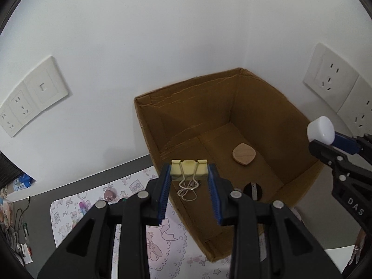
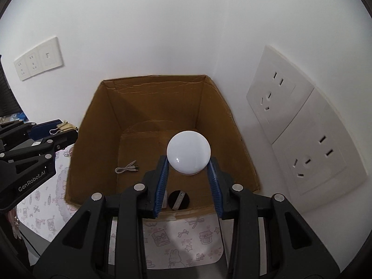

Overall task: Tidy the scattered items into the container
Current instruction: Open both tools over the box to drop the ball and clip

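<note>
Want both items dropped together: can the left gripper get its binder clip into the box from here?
Probably yes. The left gripper holds the binder clip at the cardboard box's open top, with nothing blocking; the right gripper is off to the side.

Left wrist view: mounted behind the left gripper [image 1: 189, 174], looking steeply down along its fingers into the cardboard box [image 1: 251, 107] from close above its left near edge; wall corner behind the box.

Right wrist view: mounted behind the right gripper [image 2: 188, 166], looking steeply down into the same box [image 2: 153, 97] from close above its near wall.

Shared: box interior, both walls behind it, socket plates on either side of it. Each view catches the other gripper beside the box.
</note>
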